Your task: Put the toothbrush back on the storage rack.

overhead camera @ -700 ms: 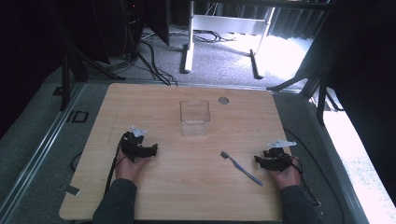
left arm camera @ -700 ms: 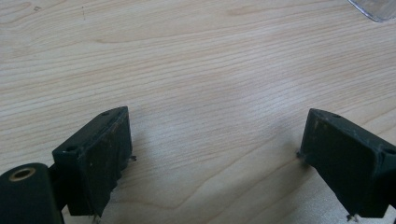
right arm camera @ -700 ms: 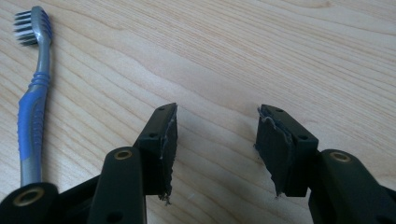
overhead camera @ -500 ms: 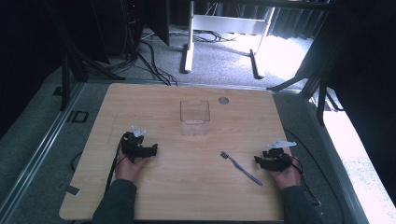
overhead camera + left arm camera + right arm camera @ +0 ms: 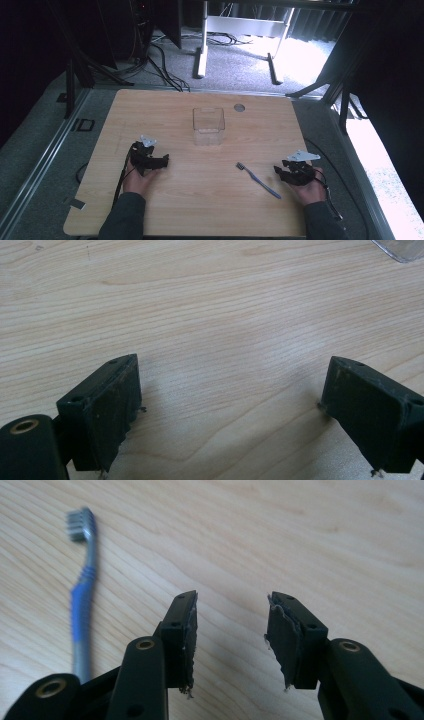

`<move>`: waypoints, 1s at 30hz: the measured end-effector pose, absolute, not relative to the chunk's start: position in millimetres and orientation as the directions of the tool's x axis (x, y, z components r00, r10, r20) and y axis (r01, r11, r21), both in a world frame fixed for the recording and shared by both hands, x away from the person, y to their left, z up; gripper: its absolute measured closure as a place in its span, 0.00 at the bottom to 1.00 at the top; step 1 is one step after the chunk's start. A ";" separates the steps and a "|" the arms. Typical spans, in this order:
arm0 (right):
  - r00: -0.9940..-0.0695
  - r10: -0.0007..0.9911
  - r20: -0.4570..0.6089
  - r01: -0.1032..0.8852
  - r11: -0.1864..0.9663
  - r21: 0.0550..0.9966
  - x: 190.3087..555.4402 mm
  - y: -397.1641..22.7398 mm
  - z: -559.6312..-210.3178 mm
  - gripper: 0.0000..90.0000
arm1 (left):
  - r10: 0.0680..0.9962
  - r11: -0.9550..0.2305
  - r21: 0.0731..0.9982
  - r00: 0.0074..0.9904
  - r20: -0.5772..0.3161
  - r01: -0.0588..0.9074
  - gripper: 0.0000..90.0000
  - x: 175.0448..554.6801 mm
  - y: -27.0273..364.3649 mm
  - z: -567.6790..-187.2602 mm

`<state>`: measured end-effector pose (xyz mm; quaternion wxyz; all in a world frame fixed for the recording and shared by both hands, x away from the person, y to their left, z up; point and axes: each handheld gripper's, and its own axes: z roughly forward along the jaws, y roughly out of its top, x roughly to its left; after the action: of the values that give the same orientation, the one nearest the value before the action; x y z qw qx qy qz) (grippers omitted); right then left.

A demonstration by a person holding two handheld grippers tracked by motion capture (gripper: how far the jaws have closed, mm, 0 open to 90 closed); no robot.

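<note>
Both claws, left claw (image 5: 161,161) and right claw (image 5: 279,171), sit spread and empty; a careless reach could skid the toothbrush (image 5: 258,180) at lower right.

Out past the table's (image 5: 150,107) far edge, well beyond the left tongs (image 5: 164,161), black cables (image 5: 165,65) snake over grey floor (image 5: 240,75) beside a white stand (image 5: 202,55). A small round disc (image 5: 239,107) sits far ahead of the right tongs (image 5: 279,171).

Black left gripper (image 5: 159,161) and right gripper (image 5: 283,171), grey three-cornered top plates, trailing black cables, dark grey sleeves.
</note>
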<state>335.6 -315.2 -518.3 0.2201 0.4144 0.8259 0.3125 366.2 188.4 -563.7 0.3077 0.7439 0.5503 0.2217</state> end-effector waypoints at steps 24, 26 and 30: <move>-0.550 0.819 -0.162 0.513 0.485 0.708 319.0 -290.9 -477.5 0.56 | 0.955 -0.207 0.701 0.297 -0.008 0.683 0.11 365.6 187.7 -563.6; -0.548 0.824 -0.143 0.531 0.474 0.702 319.5 -288.9 -474.5 0.56 | 0.955 -0.206 0.701 0.297 -0.009 0.683 0.11 365.5 187.5 -563.6; -0.552 0.821 -0.148 0.535 0.484 0.693 319.7 -284.7 -470.8 0.56 | 0.954 -0.208 0.701 0.300 -0.009 0.682 0.11 365.3 187.1 -563.6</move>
<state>319.7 -284.7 -470.8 0.2378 0.4093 0.8279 0.3009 365.3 187.1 -563.6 0.3077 0.7451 0.5491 0.2207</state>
